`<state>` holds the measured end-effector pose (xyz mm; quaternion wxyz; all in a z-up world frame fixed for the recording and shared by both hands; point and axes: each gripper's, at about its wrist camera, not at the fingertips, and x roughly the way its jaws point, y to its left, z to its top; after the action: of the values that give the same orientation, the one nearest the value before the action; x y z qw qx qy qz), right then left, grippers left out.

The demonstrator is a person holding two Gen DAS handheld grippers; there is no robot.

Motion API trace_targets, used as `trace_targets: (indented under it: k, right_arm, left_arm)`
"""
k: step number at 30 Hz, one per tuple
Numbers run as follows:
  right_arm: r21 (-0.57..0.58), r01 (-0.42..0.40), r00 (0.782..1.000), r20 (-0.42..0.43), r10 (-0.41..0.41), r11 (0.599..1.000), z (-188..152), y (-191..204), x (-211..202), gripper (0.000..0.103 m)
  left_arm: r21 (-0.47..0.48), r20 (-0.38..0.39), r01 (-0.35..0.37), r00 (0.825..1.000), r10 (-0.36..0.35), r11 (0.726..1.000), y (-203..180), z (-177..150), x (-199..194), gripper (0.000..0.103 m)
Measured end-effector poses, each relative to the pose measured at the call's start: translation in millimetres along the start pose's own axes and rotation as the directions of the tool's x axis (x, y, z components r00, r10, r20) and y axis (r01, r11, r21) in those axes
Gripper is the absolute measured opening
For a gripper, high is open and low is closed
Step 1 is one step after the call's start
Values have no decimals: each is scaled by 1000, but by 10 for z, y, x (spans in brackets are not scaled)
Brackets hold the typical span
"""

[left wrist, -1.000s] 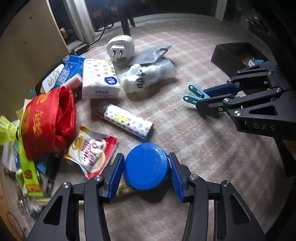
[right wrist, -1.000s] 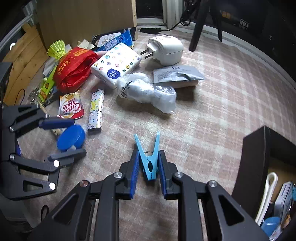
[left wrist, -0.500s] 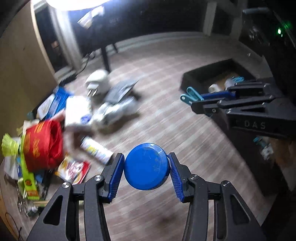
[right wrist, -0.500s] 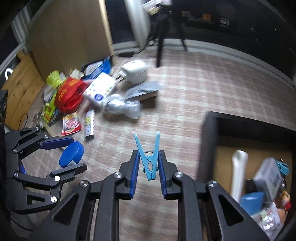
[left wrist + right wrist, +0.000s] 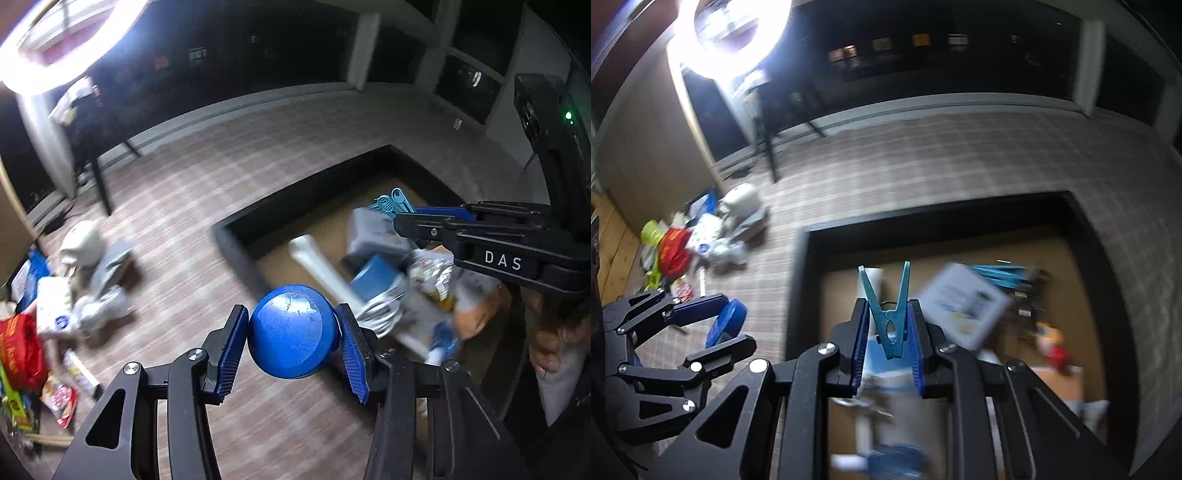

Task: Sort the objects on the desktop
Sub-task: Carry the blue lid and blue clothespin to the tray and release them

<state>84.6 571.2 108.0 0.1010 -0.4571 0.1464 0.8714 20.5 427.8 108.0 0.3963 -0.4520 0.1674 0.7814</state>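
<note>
My left gripper (image 5: 293, 334) is shut on a round blue lid (image 5: 293, 330) and holds it in the air at the near left corner of a black box (image 5: 236, 242). In the right wrist view the same lid (image 5: 726, 323) shows edge-on between the left gripper's fingers. My right gripper (image 5: 888, 332) is shut on a light blue clothespin (image 5: 888, 317), with its prongs pointing up, above the inside of the black box (image 5: 799, 280). From the left wrist view the clothespin (image 5: 391, 201) shows at the right gripper's tip over the box.
The box holds several things: a white stick (image 5: 321, 264), a blue block (image 5: 373, 275), a white card (image 5: 964, 304), more blue clips (image 5: 1001, 275). A pile lies left on the plaid cloth: red pouch (image 5: 16, 349), white plug (image 5: 79, 240), tissue pack (image 5: 51, 306). A hand (image 5: 554, 343) is at right.
Both grippers have swung right and up, away from the pile and over to the black box. Each keeps its grip: the lid in the left, the clothespin in the right.
</note>
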Motion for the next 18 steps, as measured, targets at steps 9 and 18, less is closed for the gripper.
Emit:
trace_targets:
  k: [9,18]
  right_arm:
    - [85,56,998,15,-57,995,-90,-643,-232,20]
    - [80,47,999,14,-49,996,-121,-752,-307,25]
  left_arm:
    - [74,2,47,999,-47,996,-642,188,114,46]
    - [96,-2,39,999,-39,995,-910,224,139,63]
